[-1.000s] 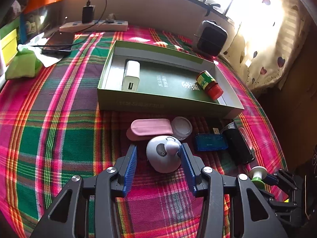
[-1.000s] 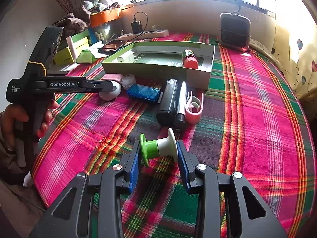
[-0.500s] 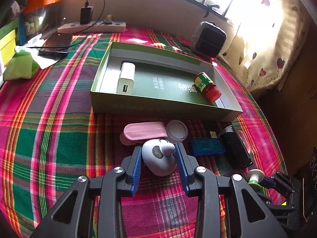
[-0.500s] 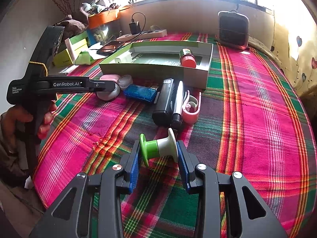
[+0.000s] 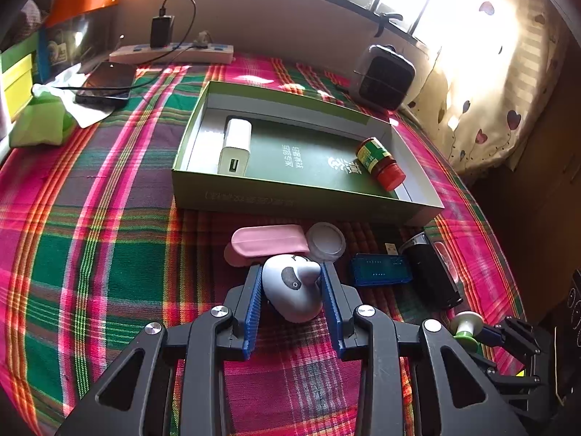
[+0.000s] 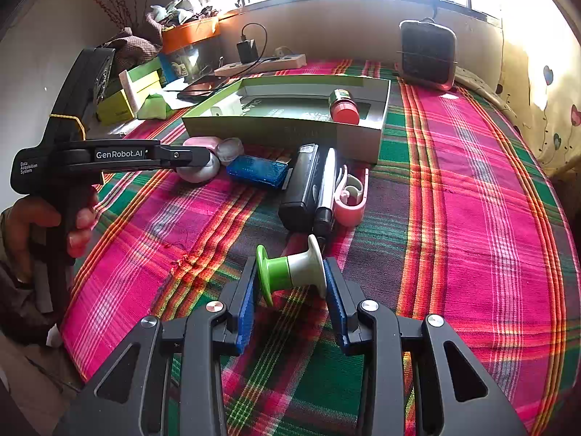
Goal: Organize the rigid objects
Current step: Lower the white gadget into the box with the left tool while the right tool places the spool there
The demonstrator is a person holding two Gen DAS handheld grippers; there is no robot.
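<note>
The left hand-held gripper [image 5: 292,292] clamps a rounded grey plastic gadget [image 5: 292,292] on the plaid-covered bench [image 5: 109,254]; the right hand-held gripper [image 6: 290,278] grips a green-and-white spool [image 6: 290,270]. Lift straight, clearing the shallow green cardboard box [image 5: 301,201] wall.

The left gripper [image 5: 292,290] sat low over the bed, its blue pads [image 5: 253,301] pressed against both sides of a grey mouse [image 5: 292,292]. A hand [image 6: 47,225] wrapped its handle, fingers curled round the grip. The right gripper [image 6: 290,272] hovered near the bed's front edge, its pads [image 6: 247,305] clamped on the two ends of a green-and-white spool [image 6: 290,272].
</note>
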